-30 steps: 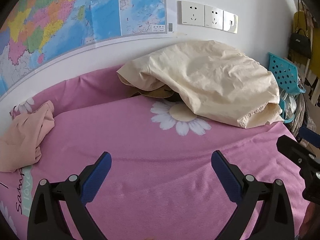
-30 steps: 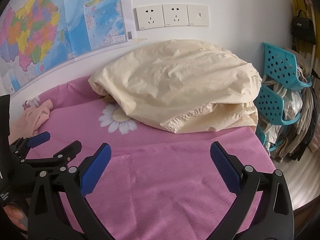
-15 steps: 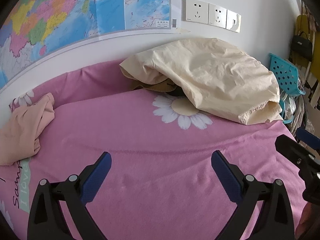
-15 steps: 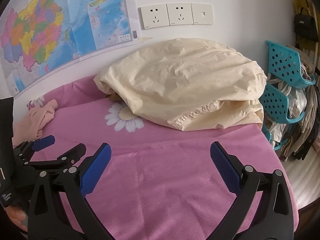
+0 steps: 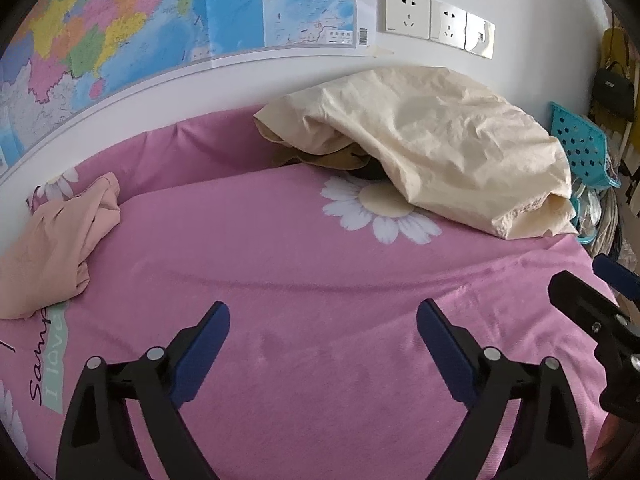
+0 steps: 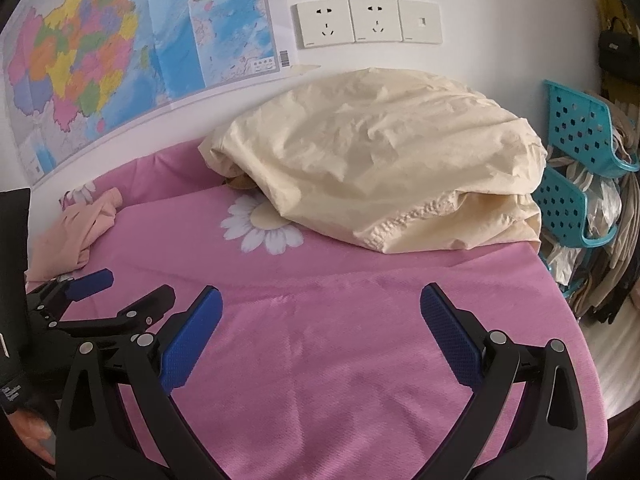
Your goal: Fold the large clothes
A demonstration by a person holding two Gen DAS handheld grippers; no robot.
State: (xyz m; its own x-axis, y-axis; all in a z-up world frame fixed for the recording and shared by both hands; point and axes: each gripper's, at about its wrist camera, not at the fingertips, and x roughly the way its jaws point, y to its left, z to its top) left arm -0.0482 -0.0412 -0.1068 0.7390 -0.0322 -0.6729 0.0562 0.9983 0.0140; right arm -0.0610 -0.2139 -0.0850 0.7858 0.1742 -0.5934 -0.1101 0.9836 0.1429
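Note:
A crumpled peach garment [image 5: 48, 248] lies at the far left of the pink bed; it also shows in the right wrist view [image 6: 76, 236]. My left gripper [image 5: 322, 344] is open and empty, held above the pink sheet well right of the garment. My right gripper [image 6: 320, 324] is open and empty above the sheet too. The left gripper also shows at the left edge of the right wrist view [image 6: 120, 292], and the right gripper at the right edge of the left wrist view [image 5: 592, 292].
A cream bundle of bedding [image 5: 440, 144] sits against the wall at the back right, over darker items; it shows in the right wrist view [image 6: 380, 164]. Teal baskets [image 6: 580, 168] with bags hang beyond the bed's right edge. A map [image 5: 140, 32] and sockets [image 6: 366, 22] are on the wall.
Both views have pulled back and tilted down slightly, so the cream bundle and peach garment sit lower and a bit farther. Both grippers stay open and empty.

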